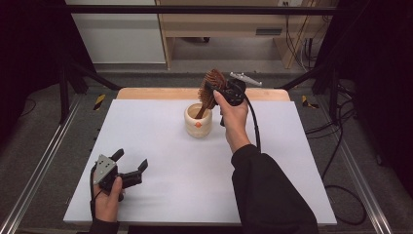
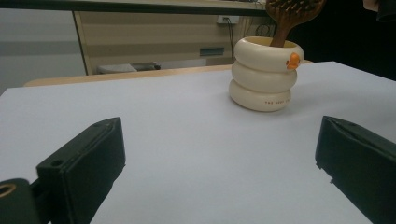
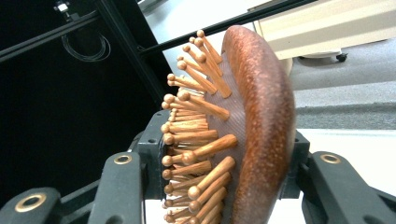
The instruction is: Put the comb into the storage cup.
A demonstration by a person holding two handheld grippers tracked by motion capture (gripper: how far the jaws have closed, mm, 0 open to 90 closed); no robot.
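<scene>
Right claw [image 1: 210,91] clamped on brush [image 1: 212,87] head, handle dipping into cream cup [image 1: 198,122] at mid-worktop [image 1: 195,170]. Left claw [image 1: 130,165] rests near the front-left corner, jaws wide, nothing between them.

The handle end of the brown wooden paddle hairbrush with peg bristles [image 1: 210,90] is hidden inside the cream ribbed ceramic holder [image 1: 198,122]. In the left gripper view the brush head is cut off by the edge at twelve o'clock, and the dark lettering low on the holder is too small to read. In the right gripper view the brush runs off the edge at six o'clock, and its pegs and back cover the pads of the right gripper [image 3: 224,163].
</scene>
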